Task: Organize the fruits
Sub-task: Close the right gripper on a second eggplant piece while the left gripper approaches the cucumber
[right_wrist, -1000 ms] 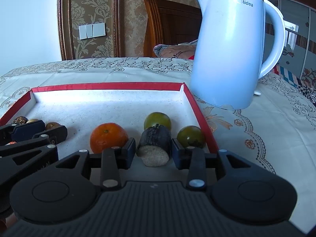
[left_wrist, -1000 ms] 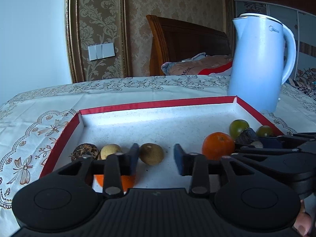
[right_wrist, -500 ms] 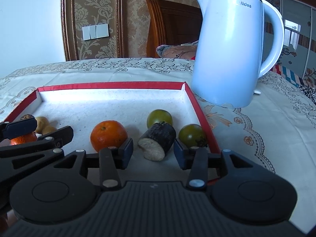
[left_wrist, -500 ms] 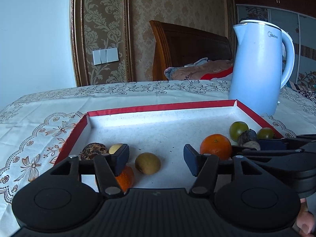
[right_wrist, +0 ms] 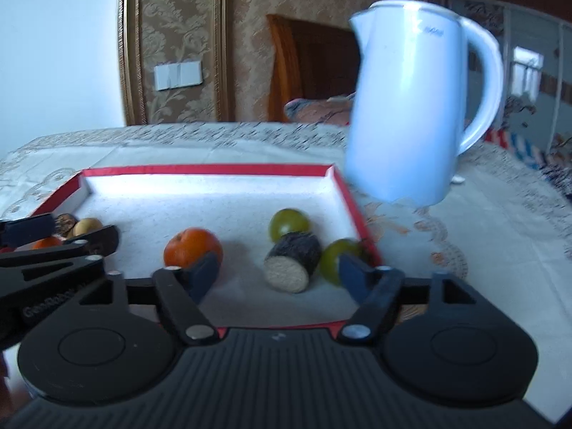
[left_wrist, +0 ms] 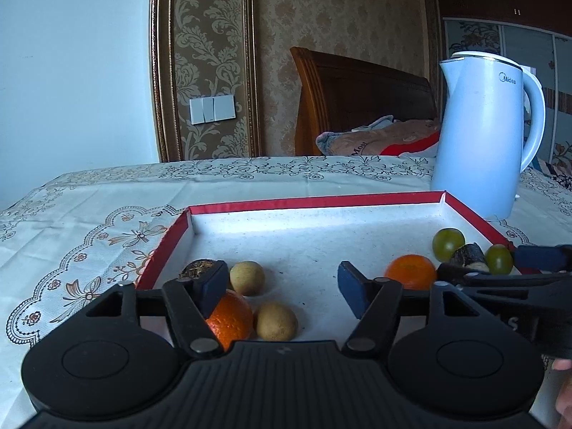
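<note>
Bare white floor fills the red-rimmed tray (left_wrist: 314, 200) behind the fruit, while the left gripper (left_wrist: 282, 287) and right gripper (right_wrist: 277, 271), jaws just opening, stand wide and empty.

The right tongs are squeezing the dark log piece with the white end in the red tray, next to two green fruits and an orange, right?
Not quite. The right tongs are open, not squeezing: their jaws have just been opening. In the right wrist view the dark log piece lies free in the red tray, touching neither pad. The rest holds: two green fruits and an orange lie beside it.
</note>
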### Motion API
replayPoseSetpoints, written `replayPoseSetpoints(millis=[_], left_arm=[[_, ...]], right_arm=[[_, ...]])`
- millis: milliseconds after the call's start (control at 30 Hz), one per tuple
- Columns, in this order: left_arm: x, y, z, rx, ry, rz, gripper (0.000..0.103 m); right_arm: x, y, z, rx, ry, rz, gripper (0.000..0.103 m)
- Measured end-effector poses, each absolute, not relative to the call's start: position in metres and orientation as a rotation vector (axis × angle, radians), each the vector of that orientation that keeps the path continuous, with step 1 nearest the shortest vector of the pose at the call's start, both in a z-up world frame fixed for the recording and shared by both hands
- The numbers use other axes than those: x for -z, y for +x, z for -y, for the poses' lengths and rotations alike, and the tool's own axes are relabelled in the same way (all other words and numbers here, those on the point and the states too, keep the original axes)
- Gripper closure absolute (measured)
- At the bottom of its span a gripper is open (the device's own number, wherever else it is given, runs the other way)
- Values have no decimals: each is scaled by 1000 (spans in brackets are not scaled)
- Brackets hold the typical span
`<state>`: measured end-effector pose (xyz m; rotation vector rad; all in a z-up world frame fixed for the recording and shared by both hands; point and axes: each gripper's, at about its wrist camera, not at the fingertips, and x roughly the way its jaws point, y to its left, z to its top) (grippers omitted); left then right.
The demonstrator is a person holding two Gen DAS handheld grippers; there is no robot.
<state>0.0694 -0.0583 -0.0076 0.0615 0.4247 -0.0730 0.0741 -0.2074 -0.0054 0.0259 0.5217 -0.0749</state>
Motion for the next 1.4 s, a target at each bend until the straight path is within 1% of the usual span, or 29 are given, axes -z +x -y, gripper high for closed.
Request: replayPoseSetpoints(millis=[33, 233, 367, 433, 467, 500, 667, 867, 1067, 1267, 1367, 1400], left_arm=[[7, 69, 58, 67, 60, -422, 29], [8, 62, 54, 60, 69, -417, 28], [8, 55, 51, 67, 72, -414, 28], [8, 52, 51, 67, 83, -414, 26], [9, 51, 51, 62, 91, -417, 20], [9, 50, 51, 60, 97, -421, 16], [7, 39, 39, 87, 60, -434, 16], [6, 33, 15, 116, -55, -499, 16], [0, 29, 8, 97, -84, -474, 16], [-3, 28, -5, 63, -124, -479, 16], [-1, 30, -11, 61, -156, -495, 16], [-1, 31, -12, 62, -161, -498, 16]], right_arm=[[4, 73, 208, 85, 24, -509, 20], [5, 70, 209, 66, 19, -518, 20], [6, 64, 207, 67, 10, -512, 16], [7, 61, 208, 62, 18, -519, 16], [7, 60, 208, 60, 20, -526, 16], [8, 59, 208, 60, 21, -532, 16], [7, 51, 207, 52, 12, -521, 16], [2, 26, 207, -9, 37, -499, 16], [-2, -5, 202, -126, 63, -486, 16], [3, -6, 170, -188, -56, -541, 16], [8, 5, 158, -222, -69, -599, 19], [9, 8, 154, -228, -77, -614, 22]])
